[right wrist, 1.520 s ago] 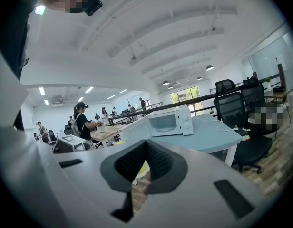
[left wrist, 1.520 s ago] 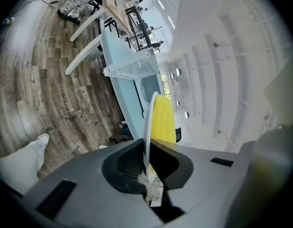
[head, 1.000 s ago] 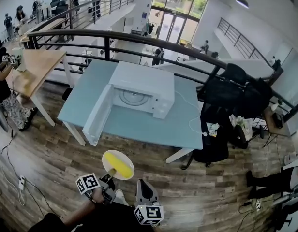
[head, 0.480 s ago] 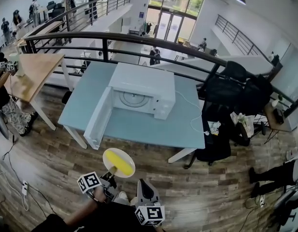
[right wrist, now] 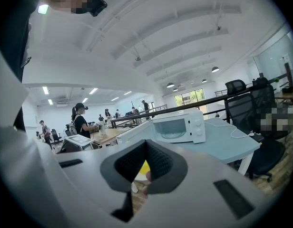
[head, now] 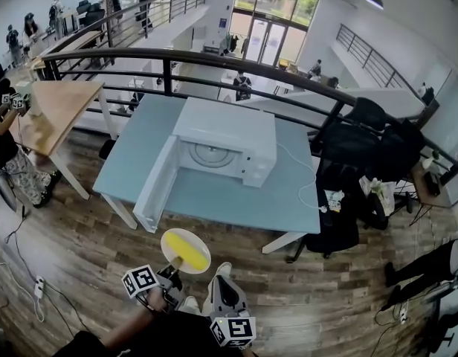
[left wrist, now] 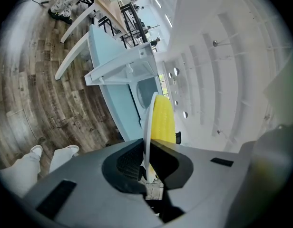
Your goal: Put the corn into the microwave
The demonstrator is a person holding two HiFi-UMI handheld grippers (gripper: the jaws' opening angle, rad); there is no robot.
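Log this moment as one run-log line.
left gripper: shut on plate rim | corn: on plate | right gripper: shut, empty | microwave: on table, door open, corn not yet inside

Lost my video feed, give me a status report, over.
Left gripper shut on plate rim, corn lying on it. Right gripper shut, empty. Microwave on table ahead, door open, nothing in between.

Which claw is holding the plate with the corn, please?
The left claw, shut on the rim of the plate bearing the corn; the right claw has nothing between its jaws.
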